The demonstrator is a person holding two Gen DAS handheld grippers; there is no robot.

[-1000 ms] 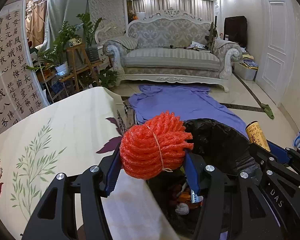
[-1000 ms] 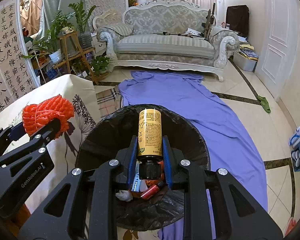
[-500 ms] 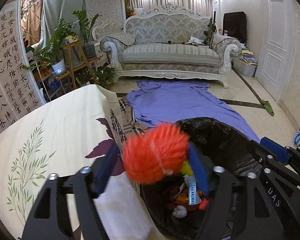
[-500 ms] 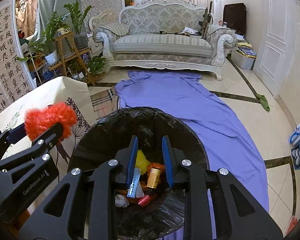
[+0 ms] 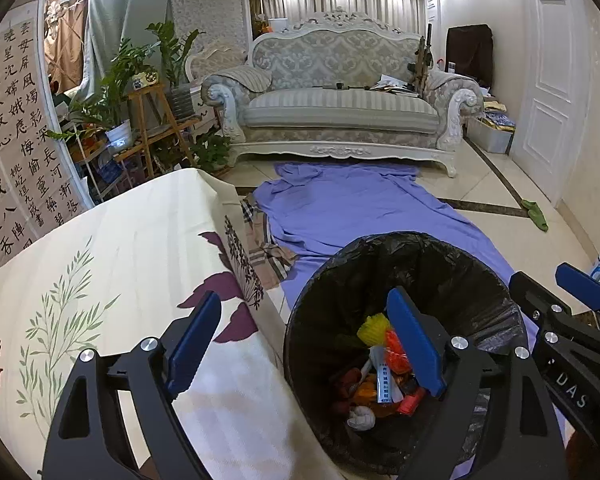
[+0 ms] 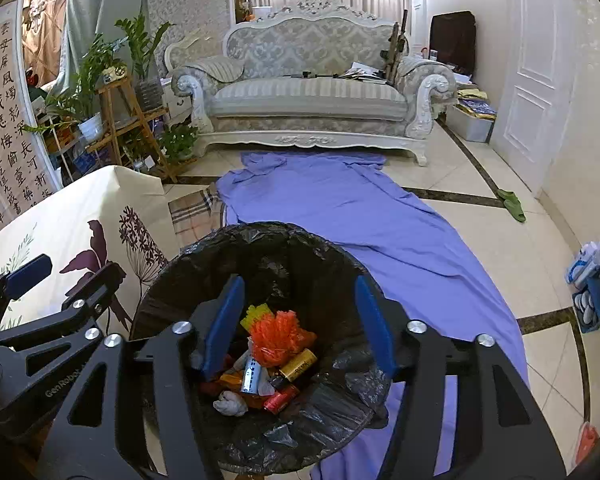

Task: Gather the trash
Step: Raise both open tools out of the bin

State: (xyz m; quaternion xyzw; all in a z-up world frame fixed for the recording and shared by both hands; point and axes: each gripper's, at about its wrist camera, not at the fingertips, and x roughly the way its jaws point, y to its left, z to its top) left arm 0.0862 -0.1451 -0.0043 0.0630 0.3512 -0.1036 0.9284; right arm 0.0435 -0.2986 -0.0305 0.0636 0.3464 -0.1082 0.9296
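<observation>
- The left gripper [image 5: 304,338] hung with its jaws released and empty; they had just been opening, one blue finger over the worktop [image 5: 100,264] edge and the other over the bin [image 5: 428,264].
- The right gripper [image 6: 300,324] hung over the bin [image 6: 204,248], its jaws likewise parted with nothing between them, having just been opening.
- The trash lay inside the black-lined bin: an orange net ball [image 6: 278,334] on top of the heap, a yellow can [image 6: 298,364] touching it on the right, a red tube [image 6: 280,398] below the can, a white wad [image 6: 230,402] at the near side and a yellow net [image 6: 256,314] behind the ball.
- The bin stood on the floor just beside the worktop, which carried a cream cloth printed with leaves and purple flowers.
- A purple sheet [image 5: 340,208] stretched on the floor from the bin toward a sofa [image 5: 340,108].
- Plants [image 5: 116,80] on wooden stands stood left of the sofa; a white door [image 5: 548,80] was on the right.
</observation>
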